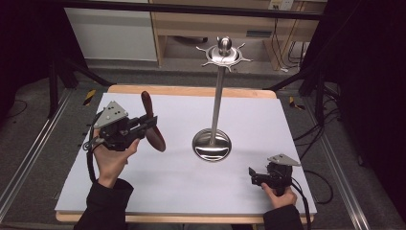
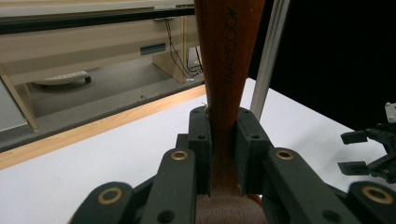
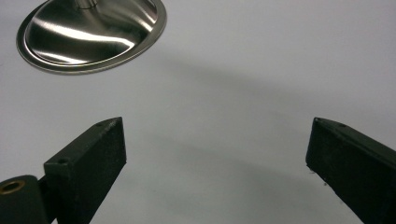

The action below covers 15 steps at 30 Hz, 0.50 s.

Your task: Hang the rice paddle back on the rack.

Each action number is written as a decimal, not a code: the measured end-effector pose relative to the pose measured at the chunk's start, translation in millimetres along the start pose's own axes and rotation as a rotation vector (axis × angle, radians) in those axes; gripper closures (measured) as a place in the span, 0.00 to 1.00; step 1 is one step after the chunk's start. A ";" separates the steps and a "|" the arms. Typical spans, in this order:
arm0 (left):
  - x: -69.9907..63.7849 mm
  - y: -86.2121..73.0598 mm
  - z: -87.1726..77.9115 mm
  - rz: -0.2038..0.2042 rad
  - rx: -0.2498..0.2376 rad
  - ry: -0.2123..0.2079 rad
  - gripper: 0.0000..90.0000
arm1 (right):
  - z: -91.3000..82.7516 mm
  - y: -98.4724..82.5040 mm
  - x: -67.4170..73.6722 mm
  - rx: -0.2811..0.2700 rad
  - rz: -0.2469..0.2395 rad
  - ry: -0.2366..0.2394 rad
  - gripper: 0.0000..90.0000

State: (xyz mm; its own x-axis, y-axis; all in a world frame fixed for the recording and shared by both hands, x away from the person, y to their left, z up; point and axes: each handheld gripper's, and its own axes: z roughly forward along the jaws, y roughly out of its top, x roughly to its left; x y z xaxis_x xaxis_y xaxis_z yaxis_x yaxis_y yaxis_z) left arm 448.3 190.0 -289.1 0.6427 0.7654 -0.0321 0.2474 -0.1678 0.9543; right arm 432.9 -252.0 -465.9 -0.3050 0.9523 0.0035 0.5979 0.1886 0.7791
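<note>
1. Table (image 1: 158, 191): white top, bare apart from the stand and the two grippers.
2. Stand (image 1: 218, 103): steel pole on a round base, hook ring on top, mid-table.
3. Spoon (image 1: 152, 125): wooden, lifted off the table, left of the stand.
4. Left gripper (image 1: 143, 125): jaws clamped on the spoon's neck; likely next, raise it to hang on a hook.
5. Right gripper (image 1: 253, 175): jaws wide apart, holding nothing, low at the table's near right.

sleeves (image 1: 103, 206): black | tongs (image 1: 152, 122): black, brass rivets, grey triangular plates, black cables
</note>
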 end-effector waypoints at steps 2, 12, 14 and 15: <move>-0.7 3.2 0.6 0.000 -0.005 -0.003 0.87 | -0.2 0.1 -0.1 0.001 0.001 0.003 0.06; -9.9 23.2 7.6 0.024 -0.003 -0.025 0.87 | -0.3 0.3 -0.8 -0.006 0.003 0.006 0.06; -11.7 26.7 9.0 0.029 0.001 -0.031 0.87 | -0.3 0.3 -1.5 -0.006 0.003 0.001 0.06; -13.5 28.4 10.0 0.022 0.002 -0.036 0.87 | -0.3 0.3 -1.5 -0.006 0.003 0.001 0.06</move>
State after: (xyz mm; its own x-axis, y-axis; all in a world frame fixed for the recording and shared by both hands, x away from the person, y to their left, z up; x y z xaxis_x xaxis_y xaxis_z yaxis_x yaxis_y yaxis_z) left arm 453.9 168.7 -264.5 0.6736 0.7388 -0.0212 0.2341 -0.1860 0.9542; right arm 433.3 -253.4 -465.4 -0.3045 0.9525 0.0064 0.5941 0.1847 0.7829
